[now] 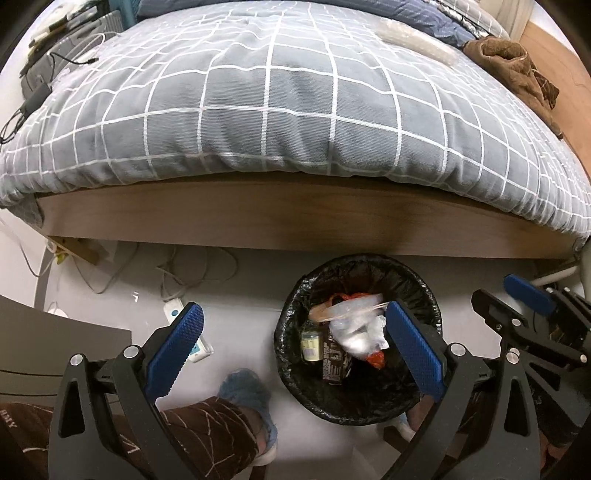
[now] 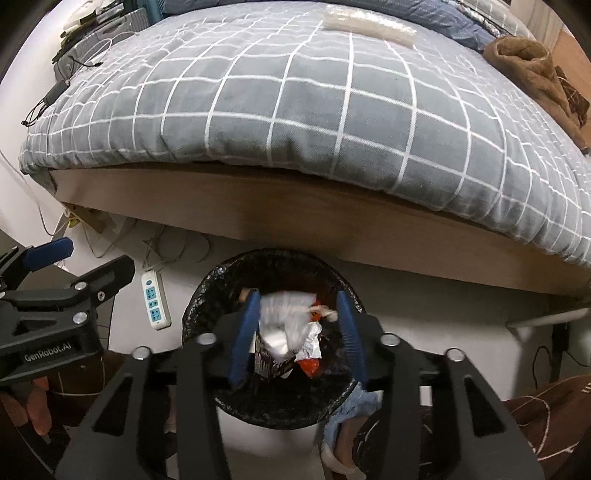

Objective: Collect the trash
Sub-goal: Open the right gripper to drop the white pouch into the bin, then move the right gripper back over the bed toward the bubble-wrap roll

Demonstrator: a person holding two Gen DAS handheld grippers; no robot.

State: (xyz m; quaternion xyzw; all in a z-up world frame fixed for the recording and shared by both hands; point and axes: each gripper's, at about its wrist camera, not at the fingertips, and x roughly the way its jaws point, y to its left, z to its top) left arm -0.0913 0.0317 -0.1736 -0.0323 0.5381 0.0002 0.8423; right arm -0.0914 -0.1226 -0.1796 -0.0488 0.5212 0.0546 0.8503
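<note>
A round trash bin with a black liner (image 1: 291, 321) (image 2: 199, 295) stands on the white floor by the bed. It holds a clear plastic bag (image 1: 354, 325) (image 2: 284, 325), a red wrapper (image 1: 376, 359) (image 2: 308, 365), a dark snack packet and a small jar (image 1: 311, 345). My left gripper (image 1: 293, 325) is open and empty, above the floor and the bin's left side. My right gripper (image 2: 297, 321) is open and empty directly above the bin; it also shows in the left wrist view (image 1: 500, 295). A clear plastic wrapper (image 1: 417, 38) (image 2: 369, 22) lies on the far side of the bed.
The bed with a grey checked duvet (image 1: 277, 96) (image 2: 314, 96) and a wooden frame (image 1: 295, 218) fills the upper view. A brown garment (image 1: 517, 70) (image 2: 532, 70) lies at its right. A power strip (image 2: 155, 302) and cables lie on the floor left of the bin. The person's slippered feet (image 1: 243, 391) flank the bin.
</note>
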